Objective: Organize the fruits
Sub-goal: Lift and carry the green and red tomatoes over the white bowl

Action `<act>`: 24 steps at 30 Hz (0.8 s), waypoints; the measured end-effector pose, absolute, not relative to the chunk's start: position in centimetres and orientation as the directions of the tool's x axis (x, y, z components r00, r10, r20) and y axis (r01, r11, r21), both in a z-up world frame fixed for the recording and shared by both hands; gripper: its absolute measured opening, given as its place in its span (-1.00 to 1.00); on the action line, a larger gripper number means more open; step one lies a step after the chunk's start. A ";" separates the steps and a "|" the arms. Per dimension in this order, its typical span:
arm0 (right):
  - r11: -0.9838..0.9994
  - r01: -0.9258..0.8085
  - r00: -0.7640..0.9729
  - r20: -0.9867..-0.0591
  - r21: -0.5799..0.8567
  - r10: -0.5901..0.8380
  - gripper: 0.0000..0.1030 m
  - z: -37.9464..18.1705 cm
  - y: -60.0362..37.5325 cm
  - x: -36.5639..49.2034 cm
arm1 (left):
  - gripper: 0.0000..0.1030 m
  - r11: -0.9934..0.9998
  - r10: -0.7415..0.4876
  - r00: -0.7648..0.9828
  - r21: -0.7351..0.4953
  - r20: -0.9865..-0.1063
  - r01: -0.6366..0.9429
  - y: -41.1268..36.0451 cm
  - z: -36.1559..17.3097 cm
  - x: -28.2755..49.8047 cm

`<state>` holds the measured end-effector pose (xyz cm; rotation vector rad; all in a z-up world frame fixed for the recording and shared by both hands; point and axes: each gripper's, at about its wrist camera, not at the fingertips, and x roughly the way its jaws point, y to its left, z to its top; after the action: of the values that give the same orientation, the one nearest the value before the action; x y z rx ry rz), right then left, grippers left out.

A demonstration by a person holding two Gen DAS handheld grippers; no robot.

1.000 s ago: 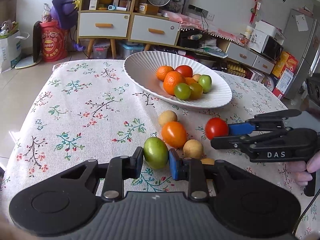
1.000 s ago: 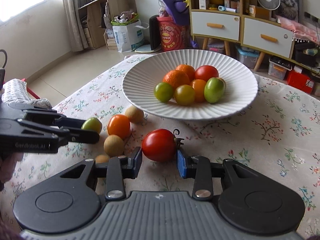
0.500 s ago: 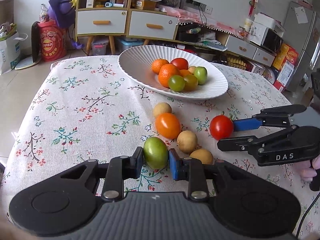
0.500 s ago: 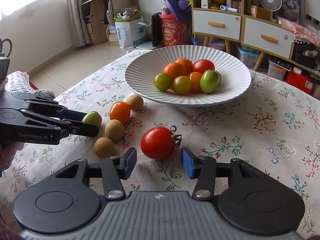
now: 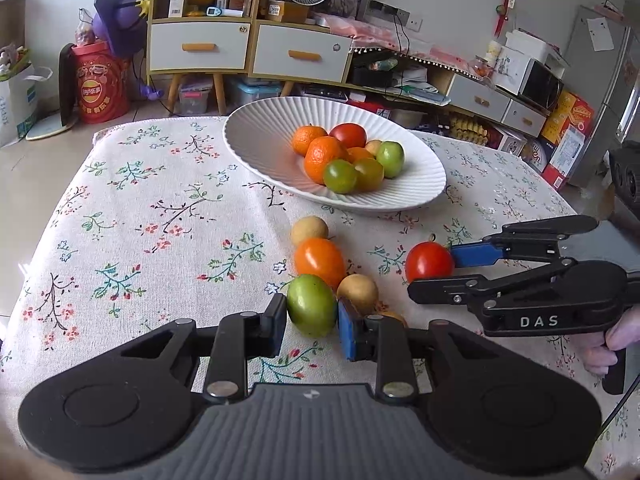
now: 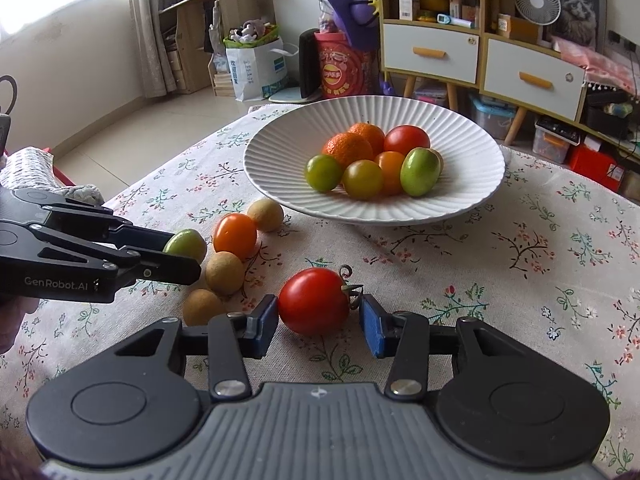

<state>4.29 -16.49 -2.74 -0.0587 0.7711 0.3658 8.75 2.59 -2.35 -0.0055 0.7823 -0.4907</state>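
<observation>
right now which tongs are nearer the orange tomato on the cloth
Left. The left tongs, shut on the green tomato, sit right beside the orange tomato; the right tongs, closing around the red tomato, are farther off.

A dish point(image 6: 472, 200) is set on the worktop point(image 6: 540, 264), toward its far side, and a heap of fruit point(image 6: 372, 160) is held in it. Before the dish, a cluster of loose fruit point(image 5: 320, 258) is laid on the cloth. At the cluster's near end one fruit point(image 5: 312, 310) is clamped in the left claw point(image 5: 312, 322). Well to the right of the cluster a tomato point(image 6: 314, 300) is found between the closing jaws of the right claw point(image 6: 318, 320), the left pad touching it, the right pad apart from it.
</observation>
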 end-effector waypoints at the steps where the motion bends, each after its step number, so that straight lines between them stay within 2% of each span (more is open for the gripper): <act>1: 0.934 -0.347 0.656 -0.690 0.081 0.304 -0.23 -2.8 -16.5 4.3 | -0.56 0.887 -0.427 0.605 -0.184 -0.672 0.422 2.6 -2.2 8.8; 3: 0.931 -0.355 0.651 -0.691 0.088 0.314 -0.31 -2.7 -16.5 4.3 | -0.56 0.887 -0.430 0.609 -0.184 -0.666 0.424 2.4 -2.0 8.8; 16: 0.927 -0.363 0.694 -0.636 0.097 0.338 -0.32 -0.2 -17.8 4.1 | -0.56 0.890 -0.429 0.663 -0.162 -0.614 0.426 1.3 -0.1 9.8; 24: 0.949 -0.311 0.747 -0.601 0.062 0.284 -0.32 0.8 -19.5 6.2 | -0.56 0.903 -0.412 0.670 -0.180 -0.618 0.390 0.7 0.4 12.0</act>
<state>6.17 -19.53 0.84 -0.0432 0.6507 0.3251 12.02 0.65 0.41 -0.0333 0.7042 -0.4521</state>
